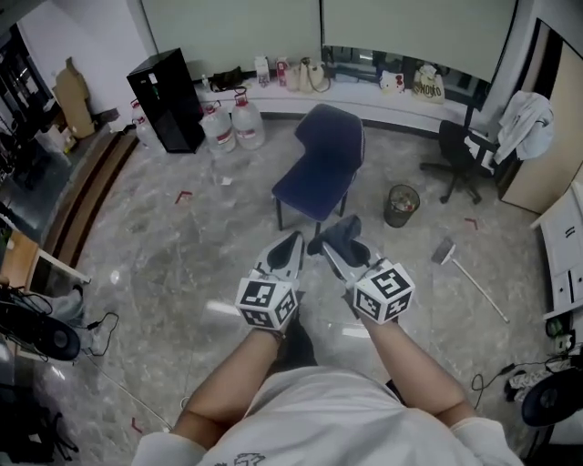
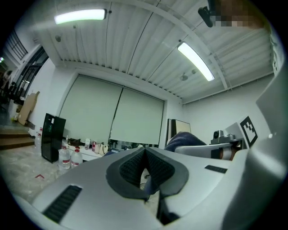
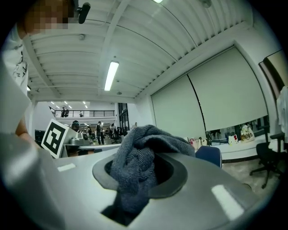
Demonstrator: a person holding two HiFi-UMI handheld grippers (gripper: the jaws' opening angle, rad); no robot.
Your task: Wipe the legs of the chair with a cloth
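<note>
Probably an office: swivel chair (image 1: 454,146), roller blinds (image 1: 410,23), water jugs (image 1: 219,129), ceiling strip lights (image 2: 195,60), polished stone floor (image 1: 164,246).

Chair legs (image 1: 279,218): we find most hidden under the seat (image 1: 314,187) and behind the cloth (image 1: 342,232).
Cloth end: we lose it inside the right tongs (image 3: 139,167).
Ledge items (image 1: 301,73): too small for us to name.

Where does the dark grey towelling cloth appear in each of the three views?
Head view: dark grey towelling cloth at centre, in the right gripper.
Left gripper view: cloth right of centre, beyond the jaws.
Right gripper view: cloth at centre, clamped between the jaws.
Shared landmark: the pale roller blinds on the far windows.
</note>
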